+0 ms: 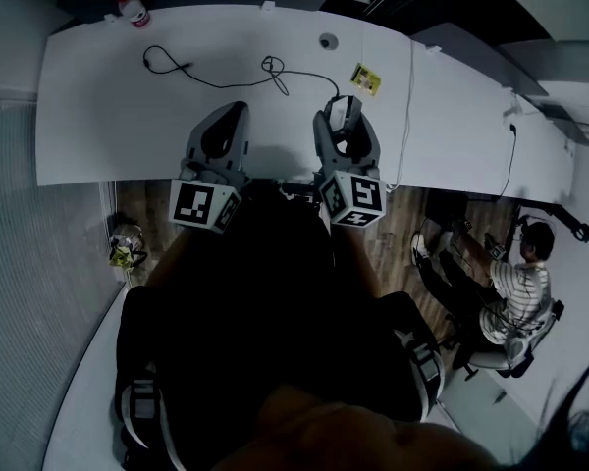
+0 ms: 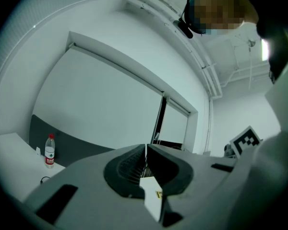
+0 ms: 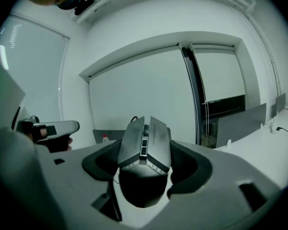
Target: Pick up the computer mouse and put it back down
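Clamping one computer mouse [image 3: 145, 150], the right gripper [image 3: 145, 131] hovers; left gripper [image 2: 145, 151] sits closed.

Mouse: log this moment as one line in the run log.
right gripper: shut on computer mouse | left gripper: shut, empty | cable: on desk

mouse [image 3: 145, 140] sides hidden in right tool [image 3: 146, 158]

Grey computer mouse [image 3: 145, 152] clamped between right gripper [image 3: 145, 143] jaws, cable [image 3: 133, 119] looping behind mouse, left gripper [image 3: 53, 128] left of mouse, white desk [image 3: 273, 145] to its right
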Action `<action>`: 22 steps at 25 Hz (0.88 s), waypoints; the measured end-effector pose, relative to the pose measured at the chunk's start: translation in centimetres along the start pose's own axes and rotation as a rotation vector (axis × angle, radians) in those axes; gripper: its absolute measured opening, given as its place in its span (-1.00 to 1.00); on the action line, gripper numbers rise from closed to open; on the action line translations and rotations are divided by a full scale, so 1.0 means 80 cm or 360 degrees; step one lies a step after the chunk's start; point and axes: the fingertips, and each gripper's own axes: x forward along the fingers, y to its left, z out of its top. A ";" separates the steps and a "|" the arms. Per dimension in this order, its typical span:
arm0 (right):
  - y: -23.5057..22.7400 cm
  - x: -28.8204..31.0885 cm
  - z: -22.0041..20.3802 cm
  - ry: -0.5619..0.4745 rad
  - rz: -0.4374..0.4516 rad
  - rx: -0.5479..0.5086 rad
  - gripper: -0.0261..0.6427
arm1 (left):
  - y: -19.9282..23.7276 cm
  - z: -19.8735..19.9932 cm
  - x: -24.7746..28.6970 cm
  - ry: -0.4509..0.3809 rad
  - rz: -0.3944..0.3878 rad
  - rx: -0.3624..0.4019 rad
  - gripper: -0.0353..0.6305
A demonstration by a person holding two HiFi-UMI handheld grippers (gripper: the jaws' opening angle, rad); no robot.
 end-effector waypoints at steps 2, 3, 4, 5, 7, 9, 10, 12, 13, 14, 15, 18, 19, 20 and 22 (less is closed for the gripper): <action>0.005 -0.002 0.008 -0.0029 0.0012 -0.0007 -0.05 | 0.000 -0.005 0.001 0.0009 0.0002 -0.0005 -0.86; 0.007 -0.003 0.010 -0.0035 0.0018 -0.0010 -0.05 | 0.000 -0.009 0.002 0.0019 0.0003 -0.0008 -0.86; 0.008 -0.004 0.012 -0.0036 0.0023 -0.0013 -0.05 | 0.001 -0.011 0.003 0.0027 0.0004 -0.0009 -0.86; 0.009 -0.005 0.013 -0.0035 0.0028 -0.0016 -0.05 | 0.001 -0.013 0.003 0.0033 0.0005 -0.0008 -0.86; 0.010 -0.006 0.016 -0.0047 0.0037 -0.0020 -0.05 | 0.003 -0.014 0.005 0.0036 0.0006 -0.0005 -0.86; 0.012 -0.006 0.022 -0.0069 0.0042 -0.0022 -0.05 | 0.005 -0.014 0.008 0.0037 0.0010 -0.0007 -0.86; 0.013 -0.006 0.025 -0.0076 0.0042 -0.0023 -0.05 | 0.007 -0.015 0.010 0.0038 0.0012 -0.0009 -0.86; 0.013 -0.006 0.028 -0.0084 0.0040 -0.0018 -0.05 | 0.009 -0.015 0.011 0.0040 0.0014 -0.0010 -0.86; 0.012 -0.006 0.029 -0.0086 0.0038 -0.0015 -0.05 | 0.009 -0.015 0.011 0.0041 0.0014 -0.0011 -0.86; 0.010 -0.007 0.030 -0.0089 0.0034 -0.0014 -0.05 | 0.009 -0.015 0.012 0.0042 0.0013 -0.0011 -0.86; 0.009 -0.007 0.031 -0.0092 0.0030 -0.0010 -0.05 | 0.009 -0.015 0.013 0.0042 0.0013 -0.0010 -0.86; 0.009 -0.007 0.036 -0.0105 0.0035 -0.0011 -0.05 | 0.009 -0.016 0.016 0.0041 0.0012 -0.0009 -0.86; 0.010 -0.006 0.037 -0.0109 0.0039 -0.0013 -0.05 | 0.009 -0.016 0.017 0.0040 0.0011 -0.0008 -0.86; 0.009 -0.006 0.039 -0.0112 0.0039 -0.0014 -0.05 | 0.010 -0.016 0.018 0.0040 0.0011 -0.0007 -0.86; 0.007 -0.005 0.038 -0.0107 0.0036 -0.0009 -0.05 | 0.010 -0.018 0.020 0.0046 0.0010 -0.0009 -0.86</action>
